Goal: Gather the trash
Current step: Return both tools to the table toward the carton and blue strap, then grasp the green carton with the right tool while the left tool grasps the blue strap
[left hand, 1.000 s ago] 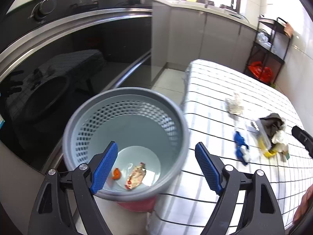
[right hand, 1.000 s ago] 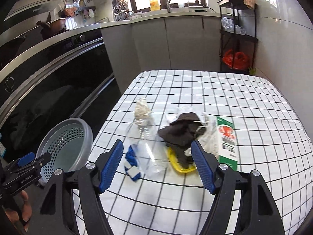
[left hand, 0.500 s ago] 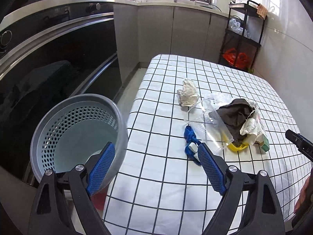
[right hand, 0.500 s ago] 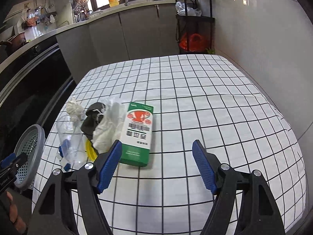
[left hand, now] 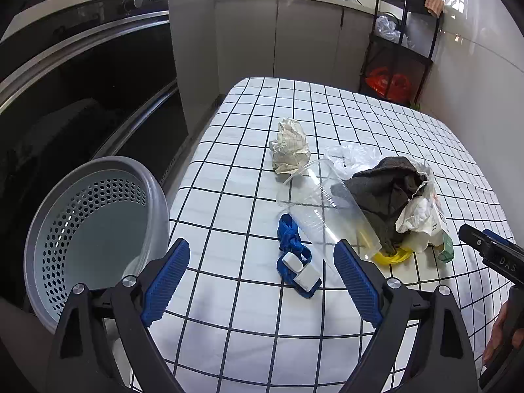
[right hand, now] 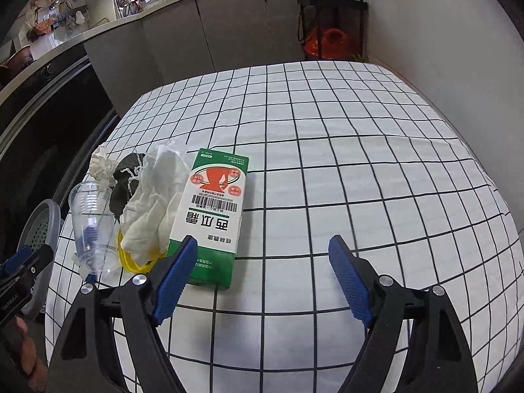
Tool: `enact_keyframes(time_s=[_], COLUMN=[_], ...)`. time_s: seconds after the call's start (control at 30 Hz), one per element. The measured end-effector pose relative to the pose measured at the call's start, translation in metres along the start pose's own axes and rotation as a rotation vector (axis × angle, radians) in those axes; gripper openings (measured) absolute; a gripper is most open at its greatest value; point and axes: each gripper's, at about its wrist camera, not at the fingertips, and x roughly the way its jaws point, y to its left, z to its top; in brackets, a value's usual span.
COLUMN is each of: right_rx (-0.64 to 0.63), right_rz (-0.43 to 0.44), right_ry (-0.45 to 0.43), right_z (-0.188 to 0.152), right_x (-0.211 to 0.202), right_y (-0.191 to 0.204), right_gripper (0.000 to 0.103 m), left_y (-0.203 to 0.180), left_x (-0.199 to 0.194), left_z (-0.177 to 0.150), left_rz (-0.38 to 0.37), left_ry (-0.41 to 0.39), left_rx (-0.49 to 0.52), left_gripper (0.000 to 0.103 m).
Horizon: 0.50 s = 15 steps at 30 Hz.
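Trash lies in a heap on the checked tablecloth (left hand: pixel 344 114): a blue strap with white tags (left hand: pixel 294 255), a clear plastic cup (left hand: pixel 324 209) on its side, a crumpled paper (left hand: pixel 290 145), a dark cloth (left hand: pixel 386 190), white tissue (right hand: pixel 150 209), a yellow ring (left hand: pixel 396 256) and a green-and-white carton (right hand: pixel 213 216). The grey perforated bin (left hand: pixel 91 239) stands at the table's left edge. My left gripper (left hand: pixel 262 281) is open and empty just short of the blue strap. My right gripper (right hand: pixel 262 278) is open and empty, its left finger beside the carton's near end.
A dark oven front (left hand: pixel 82 98) and grey cabinets (left hand: pixel 278 39) run along the left and back. A black shelf rack with an orange bag (left hand: pixel 389 82) stands at the back right. A white wall (right hand: pixel 458 49) borders the table's right side.
My left gripper swung from over the bin to the table and closed in on the blue strap. My right gripper shifted right, from the cup and cloth to the carton's near end.
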Motion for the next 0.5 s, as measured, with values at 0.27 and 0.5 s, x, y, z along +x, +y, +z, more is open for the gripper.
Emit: enact_keyframes(time_s=[0.27,0.5], right_rx=[0.062,0.064], right_rz=[0.072,0.067], right_ry=[0.036,0.089], right_z=[0.011,0.015], right_x=[0.021,0.042], right_y=[0.005,0.011], right_gripper=[0.082,0.082], left_y=[0.001,0.0], left_x=[0.008,0.014], left_z=[-0.004,-0.007], left_rz=[0.024,0.03], left_ry=[0.008,0.023], left_rx=[0.009,0.015], left_gripper=[0.091,0.091])
